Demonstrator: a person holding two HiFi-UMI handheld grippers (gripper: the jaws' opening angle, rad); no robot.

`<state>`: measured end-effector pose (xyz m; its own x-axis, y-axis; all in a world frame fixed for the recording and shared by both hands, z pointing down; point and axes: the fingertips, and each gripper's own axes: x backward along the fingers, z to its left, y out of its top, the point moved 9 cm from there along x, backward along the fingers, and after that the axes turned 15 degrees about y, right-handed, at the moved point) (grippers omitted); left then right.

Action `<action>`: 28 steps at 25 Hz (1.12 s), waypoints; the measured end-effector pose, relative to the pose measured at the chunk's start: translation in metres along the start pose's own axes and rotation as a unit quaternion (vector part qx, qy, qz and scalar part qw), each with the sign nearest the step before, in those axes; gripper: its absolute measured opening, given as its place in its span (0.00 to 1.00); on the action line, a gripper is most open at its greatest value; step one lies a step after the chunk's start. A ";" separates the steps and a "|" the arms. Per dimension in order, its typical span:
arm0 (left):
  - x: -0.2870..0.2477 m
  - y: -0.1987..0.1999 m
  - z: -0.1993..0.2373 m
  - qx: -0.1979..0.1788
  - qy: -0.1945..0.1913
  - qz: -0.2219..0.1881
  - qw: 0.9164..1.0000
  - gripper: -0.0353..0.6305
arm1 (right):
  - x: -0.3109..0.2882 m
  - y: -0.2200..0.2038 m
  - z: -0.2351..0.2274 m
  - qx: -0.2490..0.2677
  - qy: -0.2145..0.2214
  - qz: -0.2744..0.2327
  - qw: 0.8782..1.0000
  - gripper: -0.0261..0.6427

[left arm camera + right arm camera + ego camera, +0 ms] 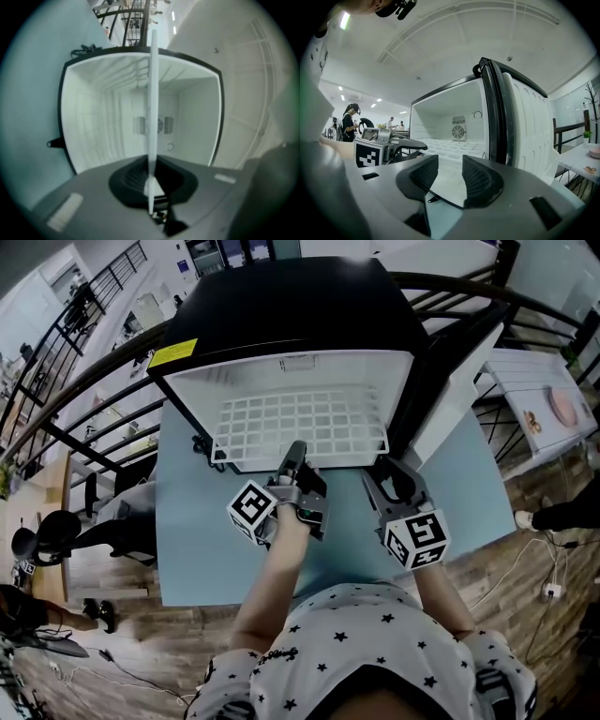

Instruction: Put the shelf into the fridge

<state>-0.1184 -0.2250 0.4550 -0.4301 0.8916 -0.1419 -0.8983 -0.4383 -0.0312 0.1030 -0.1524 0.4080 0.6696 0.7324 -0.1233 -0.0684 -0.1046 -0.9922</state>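
Note:
A black mini fridge (281,306) stands open on the light blue table (197,540), its white inside (117,112) facing me. The white wire shelf (300,427) lies flat, partly inside the fridge, with its front edge sticking out. My left gripper (294,460) is shut on the middle of that front edge; in the left gripper view the shelf (153,108) runs edge-on between the jaws of the left gripper (151,187). My right gripper (389,480) hovers by the shelf's right front corner. In its own view the right gripper (450,176) is open and holds nothing, with the shelf (454,146) ahead.
The fridge door (459,399) hangs open at the right, close to my right gripper; it is the white door (525,126) in the right gripper view. A black railing (103,381) curves behind the table. A small white table (539,381) stands at the far right.

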 end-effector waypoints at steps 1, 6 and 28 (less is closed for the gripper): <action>-0.002 0.001 0.000 -0.001 0.000 0.000 1.000 0.10 | -0.001 0.000 0.002 0.000 0.002 0.000 1.000 0.28; -0.009 0.003 -0.002 -0.005 0.000 0.002 1.000 0.10 | -0.007 0.000 0.010 -0.003 0.013 -0.002 1.000 0.28; 0.041 0.004 -0.027 -0.423 0.084 -0.056 0.901 0.15 | -0.074 0.003 0.038 0.027 0.009 0.028 0.999 0.18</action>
<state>-0.1373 -0.1937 0.4220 -0.2574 0.9372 -0.2354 -0.5157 -0.3392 -0.7868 0.0253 -0.1809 0.4131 0.6764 0.7144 -0.1789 -0.1460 -0.1081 -0.9834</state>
